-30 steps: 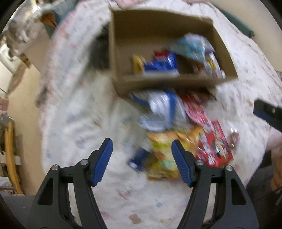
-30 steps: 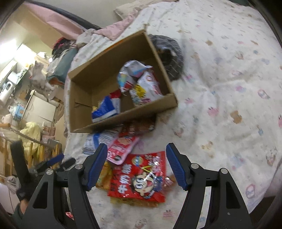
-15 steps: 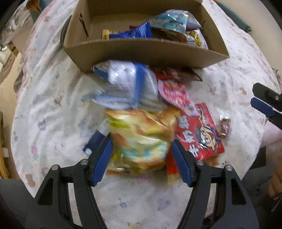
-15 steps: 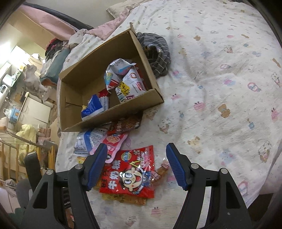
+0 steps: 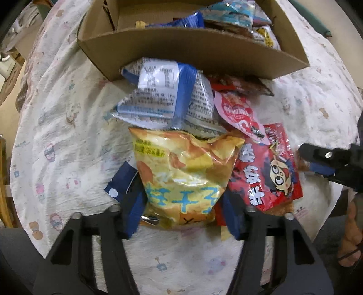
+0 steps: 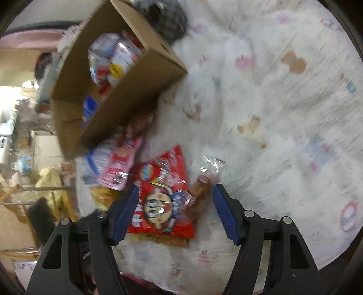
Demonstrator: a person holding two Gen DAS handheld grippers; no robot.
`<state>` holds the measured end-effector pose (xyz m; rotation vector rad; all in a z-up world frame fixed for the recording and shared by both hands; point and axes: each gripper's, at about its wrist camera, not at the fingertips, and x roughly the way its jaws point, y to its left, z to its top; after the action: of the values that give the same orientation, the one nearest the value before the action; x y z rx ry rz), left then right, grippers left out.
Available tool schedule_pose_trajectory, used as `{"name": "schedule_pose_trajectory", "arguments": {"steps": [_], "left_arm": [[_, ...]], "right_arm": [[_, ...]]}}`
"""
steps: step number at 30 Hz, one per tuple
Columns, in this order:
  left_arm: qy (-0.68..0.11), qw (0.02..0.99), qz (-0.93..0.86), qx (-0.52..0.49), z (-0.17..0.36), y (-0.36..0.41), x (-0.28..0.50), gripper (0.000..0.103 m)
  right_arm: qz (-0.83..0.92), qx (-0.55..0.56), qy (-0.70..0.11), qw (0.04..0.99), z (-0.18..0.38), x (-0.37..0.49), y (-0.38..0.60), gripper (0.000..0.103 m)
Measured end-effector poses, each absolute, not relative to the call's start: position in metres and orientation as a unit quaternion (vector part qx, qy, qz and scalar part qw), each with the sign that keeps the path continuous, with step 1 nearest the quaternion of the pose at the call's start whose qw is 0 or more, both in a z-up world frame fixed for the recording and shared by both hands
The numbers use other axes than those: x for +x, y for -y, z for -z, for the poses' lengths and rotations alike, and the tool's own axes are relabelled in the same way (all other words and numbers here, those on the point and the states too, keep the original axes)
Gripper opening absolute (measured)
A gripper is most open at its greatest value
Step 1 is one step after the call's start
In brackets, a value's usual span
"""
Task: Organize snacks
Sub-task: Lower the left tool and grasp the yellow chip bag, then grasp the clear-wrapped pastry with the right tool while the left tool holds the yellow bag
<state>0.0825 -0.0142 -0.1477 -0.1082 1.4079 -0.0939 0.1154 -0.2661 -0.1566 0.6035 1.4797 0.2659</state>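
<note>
A cardboard box point(image 5: 186, 48) point(image 6: 127, 90) with several snack packets inside stands on a patterned bedsheet. In front of it lie a white-and-blue bag point(image 5: 168, 99), a pink packet point(image 5: 240, 115), a red cartoon bag point(image 5: 270, 170) point(image 6: 163, 199) and a yellow chip bag point(image 5: 183, 179). My left gripper point(image 5: 183, 215) is open, its fingers on either side of the yellow chip bag's lower end. My right gripper point(image 6: 173, 211) is open, low over the red bag and a small clear-wrapped brown snack point(image 6: 204, 181). The right gripper also shows at the right edge of the left wrist view point(image 5: 322, 162).
A dark blue packet point(image 5: 120, 181) lies partly under the yellow bag. A dark striped cloth point(image 6: 165, 18) lies behind the box. The bed's left edge drops to cluttered furniture point(image 6: 20, 140). The sheet point(image 6: 283, 102) stretches to the right.
My left gripper has dropped closer, so the yellow bag now sits between its fingers. My right gripper has swung down toward the red bag and brown snack, with motion blur.
</note>
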Motion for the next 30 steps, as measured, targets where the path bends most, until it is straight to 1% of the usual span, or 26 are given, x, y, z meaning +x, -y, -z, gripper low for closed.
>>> {"name": "schedule_pose_trajectory", "arguments": {"steps": [1,4,5,6,7,8,9,10,17,23,30], "left_arm": [[-0.648,0.760,0.042,-0.046,0.149,0.013,0.083,0.047],[-0.644,0.762,0.038,-0.048,0.148,0.010,0.084,0.043],[-0.642,0.764,0.038,-0.047,0.145,0.009,0.083,0.043],[-0.639,0.767,0.037,-0.044,0.142,0.008,0.083,0.042],[-0.635,0.770,0.036,-0.041,0.139,0.007,0.083,0.042],[-0.633,0.773,0.035,-0.041,0.136,0.007,0.083,0.042],[-0.630,0.775,0.035,-0.040,0.134,0.006,0.083,0.042],[-0.626,0.778,0.032,-0.037,0.131,0.006,0.082,0.042],[-0.604,0.796,0.020,-0.031,0.113,-0.006,0.079,0.042],[-0.595,0.803,0.004,-0.039,0.103,-0.024,0.076,0.042],[-0.562,0.826,-0.007,-0.038,0.084,-0.029,0.064,0.042]], "right_arm": [[-0.112,0.258,-0.670,0.687,0.161,0.115,0.263,0.068],[-0.100,0.236,-0.683,0.684,0.171,0.113,0.257,0.063],[-0.100,0.225,-0.684,0.687,0.171,0.113,0.254,0.057],[-0.101,0.212,-0.685,0.690,0.171,0.113,0.252,0.045],[-0.100,0.204,-0.684,0.693,0.171,0.113,0.251,0.038],[-0.099,0.200,-0.685,0.694,0.171,0.112,0.250,0.033],[-0.099,0.198,-0.684,0.695,0.171,0.112,0.250,0.025],[-0.100,0.196,-0.683,0.697,0.170,0.112,0.251,0.024],[-0.103,0.189,-0.646,0.732,0.146,0.109,0.256,0.022],[-0.125,0.220,-0.597,0.761,0.118,0.107,0.261,0.022],[-0.180,0.239,-0.548,0.781,0.090,0.107,0.251,0.022]]}}
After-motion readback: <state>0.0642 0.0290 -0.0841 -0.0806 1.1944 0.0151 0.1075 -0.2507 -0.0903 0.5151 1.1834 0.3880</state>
